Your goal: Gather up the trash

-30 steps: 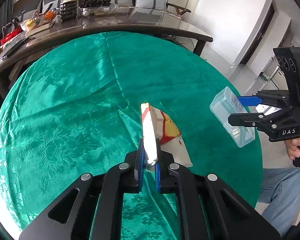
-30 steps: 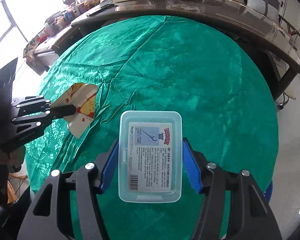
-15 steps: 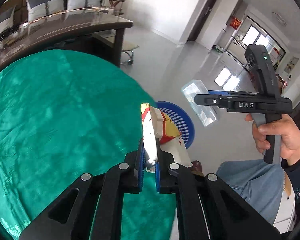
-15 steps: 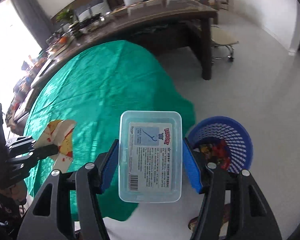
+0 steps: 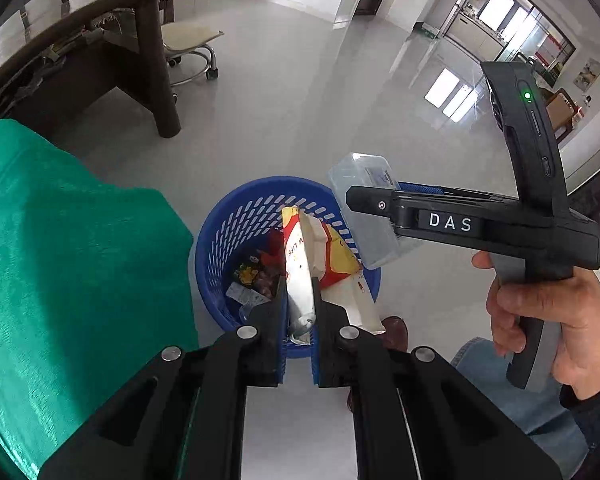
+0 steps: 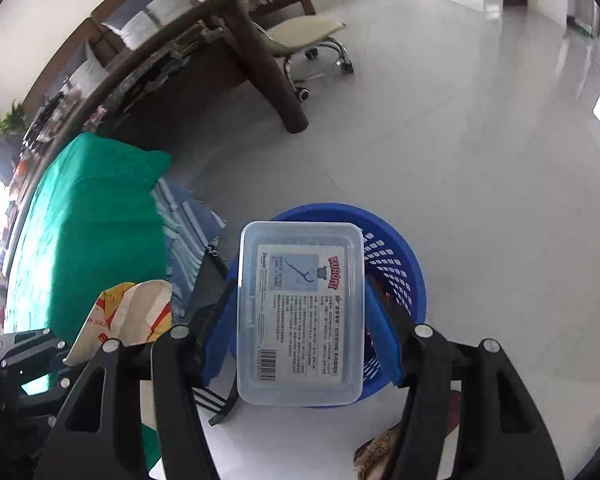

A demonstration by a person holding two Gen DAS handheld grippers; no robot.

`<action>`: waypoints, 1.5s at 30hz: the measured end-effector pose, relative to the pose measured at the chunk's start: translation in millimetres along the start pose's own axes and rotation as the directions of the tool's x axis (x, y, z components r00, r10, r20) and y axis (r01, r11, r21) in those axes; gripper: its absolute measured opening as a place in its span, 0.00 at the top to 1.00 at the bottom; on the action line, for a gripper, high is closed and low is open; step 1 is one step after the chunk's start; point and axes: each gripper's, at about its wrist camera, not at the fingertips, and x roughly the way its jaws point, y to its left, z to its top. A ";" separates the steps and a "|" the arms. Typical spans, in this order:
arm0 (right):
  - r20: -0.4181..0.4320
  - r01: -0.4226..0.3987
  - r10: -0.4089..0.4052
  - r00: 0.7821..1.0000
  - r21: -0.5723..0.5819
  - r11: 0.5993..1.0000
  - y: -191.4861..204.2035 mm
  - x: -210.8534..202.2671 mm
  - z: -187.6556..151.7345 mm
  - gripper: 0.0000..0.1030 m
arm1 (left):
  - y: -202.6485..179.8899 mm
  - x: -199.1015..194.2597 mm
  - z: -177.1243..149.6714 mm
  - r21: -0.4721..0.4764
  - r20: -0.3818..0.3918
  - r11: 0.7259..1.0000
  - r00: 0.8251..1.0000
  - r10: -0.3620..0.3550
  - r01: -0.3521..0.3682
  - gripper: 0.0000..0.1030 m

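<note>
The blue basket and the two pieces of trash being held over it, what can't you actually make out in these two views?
- Blue basket contents: right wrist view, mostly covered by the clear plastic box; left wrist view, partly behind the snack wrapper.
- Box label's small print: too small to read.
- Box insides: the label hides them.
- Wrapper's lower end: left wrist view, buried in the left gripper.
- Right gripper pads: largely behind the box.
</note>
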 end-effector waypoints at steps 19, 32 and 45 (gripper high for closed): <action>0.171 0.008 -0.016 0.985 0.050 0.999 -26.1 -64.3 -7.7 0.04 | -27.0 -70.5 -12.1 0.017 0.286 0.988 0.948 0.143 -0.154 0.05; 0.411 0.126 -0.106 0.905 -0.021 0.992 20.4 -213.2 -124.8 0.05 | -86.6 -163.1 -103.6 -0.045 0.424 0.922 0.828 0.367 -0.385 0.05; 0.263 0.199 -0.184 0.947 -0.034 0.979 47.5 -221.4 -154.4 0.05 | -77.9 -165.1 -111.0 -0.070 0.231 0.961 0.932 0.278 -0.269 0.05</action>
